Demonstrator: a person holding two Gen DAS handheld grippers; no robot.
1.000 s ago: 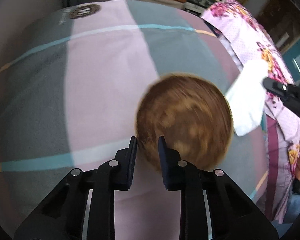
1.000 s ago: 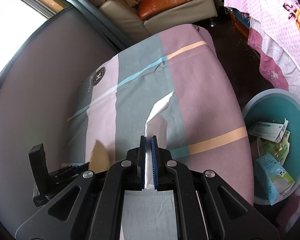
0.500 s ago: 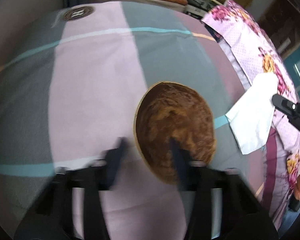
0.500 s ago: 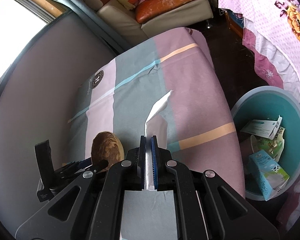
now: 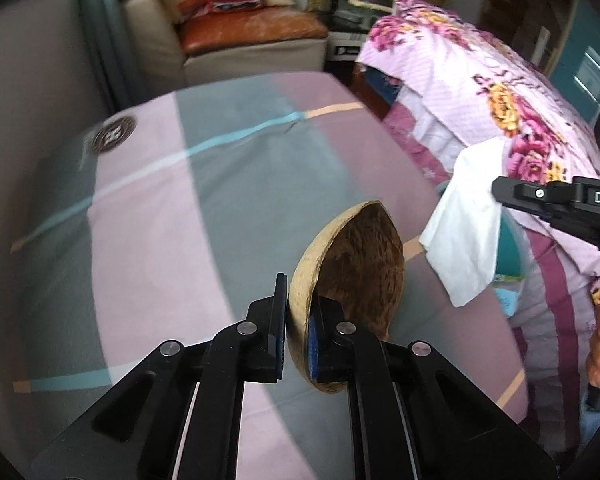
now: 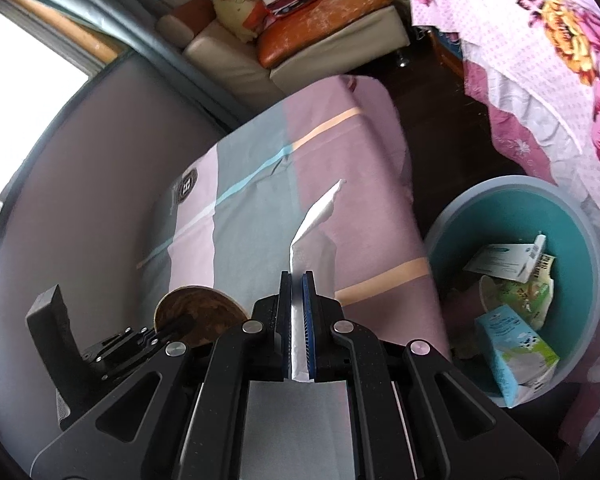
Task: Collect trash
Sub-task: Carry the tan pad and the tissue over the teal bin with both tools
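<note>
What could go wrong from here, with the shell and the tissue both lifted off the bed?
The left hand-held gripper pinches only the rim of the coconut shell; tilted on edge, it might twist free. The tissue in the right hand-held gripper hangs loose and may miss the bin, which sits beside the bed, not beneath either load.

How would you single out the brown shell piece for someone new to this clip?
Start at the striped pink-and-grey bed cover. Just above it the left gripper pinches a round, bowl-shaped brown husk by its rim. Unlike the flat white tissue nearby, it is rigid, tan outside and dark inside.
</note>
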